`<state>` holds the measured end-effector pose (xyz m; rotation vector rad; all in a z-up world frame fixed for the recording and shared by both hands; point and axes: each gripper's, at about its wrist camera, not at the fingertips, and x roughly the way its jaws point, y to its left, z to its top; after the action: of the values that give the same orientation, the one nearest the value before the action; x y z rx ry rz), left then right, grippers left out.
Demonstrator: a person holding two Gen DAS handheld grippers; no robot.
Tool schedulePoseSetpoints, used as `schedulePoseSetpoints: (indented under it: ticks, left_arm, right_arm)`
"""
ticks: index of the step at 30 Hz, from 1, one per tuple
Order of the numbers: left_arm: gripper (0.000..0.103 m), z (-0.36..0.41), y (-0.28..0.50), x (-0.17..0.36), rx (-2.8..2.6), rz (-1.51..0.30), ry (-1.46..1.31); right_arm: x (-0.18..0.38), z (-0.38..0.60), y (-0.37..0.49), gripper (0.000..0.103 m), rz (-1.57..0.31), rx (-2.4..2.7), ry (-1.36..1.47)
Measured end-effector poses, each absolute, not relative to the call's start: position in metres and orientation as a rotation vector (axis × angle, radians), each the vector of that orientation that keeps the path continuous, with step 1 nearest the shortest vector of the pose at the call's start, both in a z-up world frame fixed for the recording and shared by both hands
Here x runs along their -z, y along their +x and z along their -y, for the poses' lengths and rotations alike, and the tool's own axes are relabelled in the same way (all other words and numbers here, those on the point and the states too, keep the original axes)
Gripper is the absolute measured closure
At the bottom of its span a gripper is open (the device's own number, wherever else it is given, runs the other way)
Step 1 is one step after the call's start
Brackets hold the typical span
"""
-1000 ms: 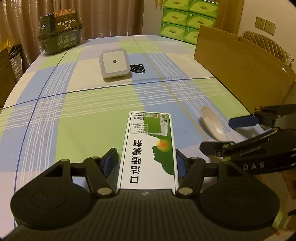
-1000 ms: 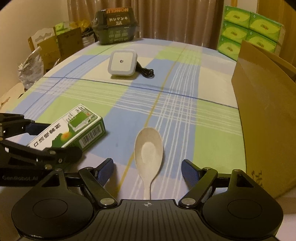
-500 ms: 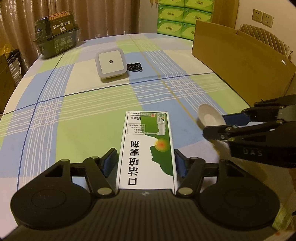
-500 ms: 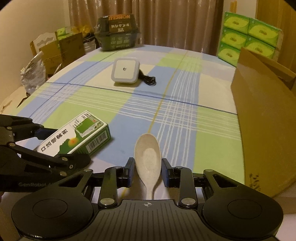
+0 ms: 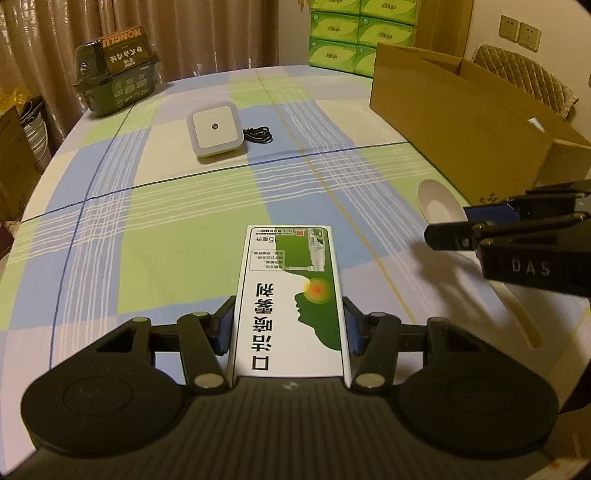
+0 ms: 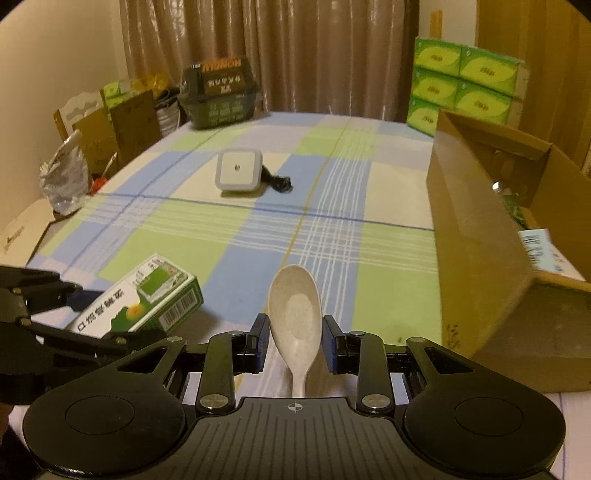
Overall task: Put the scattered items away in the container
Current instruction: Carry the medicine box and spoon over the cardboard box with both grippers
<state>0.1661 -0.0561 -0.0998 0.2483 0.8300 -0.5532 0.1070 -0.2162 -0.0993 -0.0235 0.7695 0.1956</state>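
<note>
A green and white carton (image 5: 291, 295) lies lengthwise between the blue pads of my left gripper (image 5: 288, 328). Its jaws are closing and the pads press on the carton's long sides; it hangs just above the tablecloth. My right gripper (image 6: 294, 339) is shut on a pale speckled spoon (image 6: 293, 310), bowl forward, lifted off the table. In the left wrist view the right gripper (image 5: 448, 221) and the spoon's bowl (image 5: 437, 201) show at the right. The open cardboard box (image 6: 476, 240) stands right of the spoon, with items inside it.
A white square night light (image 5: 215, 129) with a black cable (image 5: 258, 133) lies mid-table. A dark green case (image 5: 118, 70) sits at the far left edge. Green tissue packs (image 5: 354, 33) are stacked behind the cardboard box (image 5: 454, 129). A chair back (image 5: 524, 77) stands beyond it.
My right jaws closed on the spoon and raised it off the cloth. My left jaws narrowed onto the carton's sides and rose with it.
</note>
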Motion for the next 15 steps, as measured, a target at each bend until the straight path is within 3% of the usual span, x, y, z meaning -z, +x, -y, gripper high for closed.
schedulePoseSetpoints:
  ticks: [15]
  left_arm:
    - [0.052,0.066,0.106,0.042,0.581,-0.773,0.207]
  right_arm:
    - [0.034,0.246,0.052,0.076,-0.653,-0.130,0.022]
